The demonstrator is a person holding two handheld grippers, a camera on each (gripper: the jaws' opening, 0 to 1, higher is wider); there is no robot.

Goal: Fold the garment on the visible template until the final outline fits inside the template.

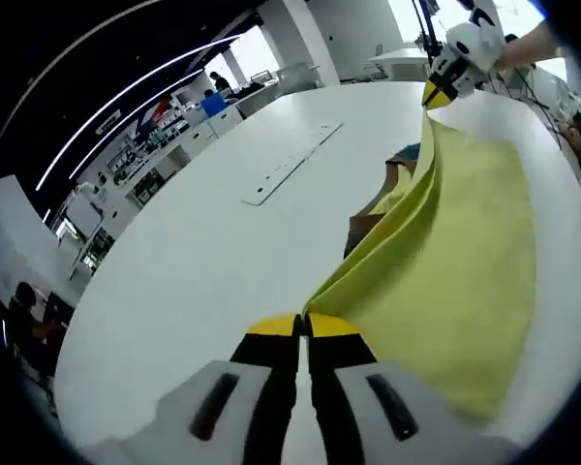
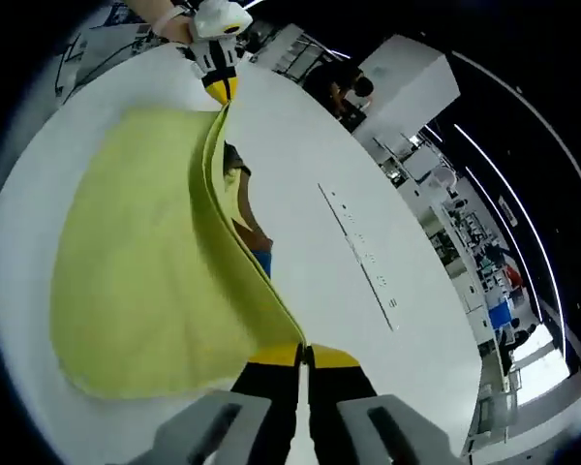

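Both tongs, left (image 1: 302, 327) and right (image 2: 304, 355), are clamped tight on the yellow garment (image 1: 455, 281), stretching its lifted edge above the white table (image 1: 194, 262). A fold is mid-carry; next, lay that edge down flat over the garment's resting half.

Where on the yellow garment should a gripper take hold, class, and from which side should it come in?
At the top edge's corners. The garment hangs as a doubled sheet, stretched between the left gripper and right gripper, each shut on a corner. Both layers meet there, so one pinch catches them. Judging by this, come in along the taut edge from its outer end, jaws either side of the cloth.
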